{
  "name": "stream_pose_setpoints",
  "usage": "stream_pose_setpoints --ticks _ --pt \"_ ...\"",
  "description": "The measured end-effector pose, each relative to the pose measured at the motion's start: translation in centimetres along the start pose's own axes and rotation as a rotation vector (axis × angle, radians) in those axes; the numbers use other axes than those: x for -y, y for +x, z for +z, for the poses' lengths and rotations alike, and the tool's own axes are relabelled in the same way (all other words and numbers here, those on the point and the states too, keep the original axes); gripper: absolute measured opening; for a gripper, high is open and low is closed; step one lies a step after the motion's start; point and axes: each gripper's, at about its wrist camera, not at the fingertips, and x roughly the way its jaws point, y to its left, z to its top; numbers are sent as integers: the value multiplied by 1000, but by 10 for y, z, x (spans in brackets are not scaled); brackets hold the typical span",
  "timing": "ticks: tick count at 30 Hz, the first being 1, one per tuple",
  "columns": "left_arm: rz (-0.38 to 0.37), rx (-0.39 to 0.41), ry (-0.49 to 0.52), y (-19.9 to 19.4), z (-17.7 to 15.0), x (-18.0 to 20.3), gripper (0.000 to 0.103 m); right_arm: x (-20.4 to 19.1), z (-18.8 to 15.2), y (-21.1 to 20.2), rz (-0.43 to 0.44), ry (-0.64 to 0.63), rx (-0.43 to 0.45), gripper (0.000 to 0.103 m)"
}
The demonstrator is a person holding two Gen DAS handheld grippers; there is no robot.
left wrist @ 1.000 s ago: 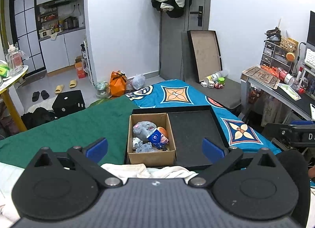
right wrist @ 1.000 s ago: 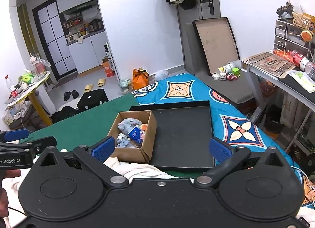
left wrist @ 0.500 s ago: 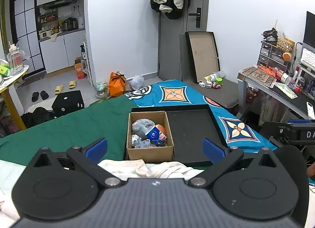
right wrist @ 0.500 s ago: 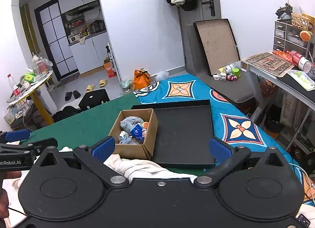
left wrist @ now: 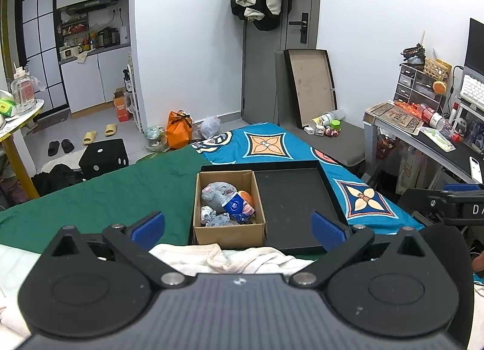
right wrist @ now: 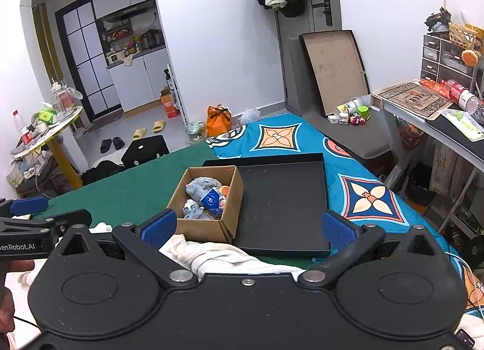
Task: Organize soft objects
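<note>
- Both tools were spread wide and carried nothing: left gripper [left wrist: 238, 226] and right gripper [right wrist: 247, 228] hung over the near edge of the bed, aimed at the cardboard box [left wrist: 228, 232].
- The box sat in the left end of the black tray [left wrist: 298, 199], touching its left and near walls. The rest of the tray floor was bare.
- In the box: a grey plush toy [left wrist: 217, 193] at the far side, a blue tissue pack [left wrist: 234, 206] leaning on an orange soft ball [left wrist: 247, 198], and small grey-blue fabric pieces [left wrist: 213, 218] at the near side.
- A white cloth [right wrist: 211, 254] lay bunched on the bed just in front of the box, under both tools.
- The scene fit two readings: softs waiting to come out onto the tray, or softs already gathered in the box. I couldn't tell which, so no call on direction.
- Judgement, either way:
  - The items were piled and touching, so a pinch taken from straight above on the topmost one would have disturbed the others least.
  - Plush compresses; a bite on the body's bulk should have held better than one on an edge or ear.
  - The tissue pack's wrapper looked slick, so a grip across its short side seemed safer.
  - The box looked light with high walls; a finger dragging on the rim could have shifted it.
  - The cloth lay close to the fingertips, so it was worth keeping it from snagging.
</note>
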Motion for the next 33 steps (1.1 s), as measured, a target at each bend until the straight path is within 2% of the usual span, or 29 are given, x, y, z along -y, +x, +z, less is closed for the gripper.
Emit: stream_pose_setpoints --ticks 33 --pt "4 -18 -15 8 -3 -3 102 0 -4 2 -9 1 -16 103"
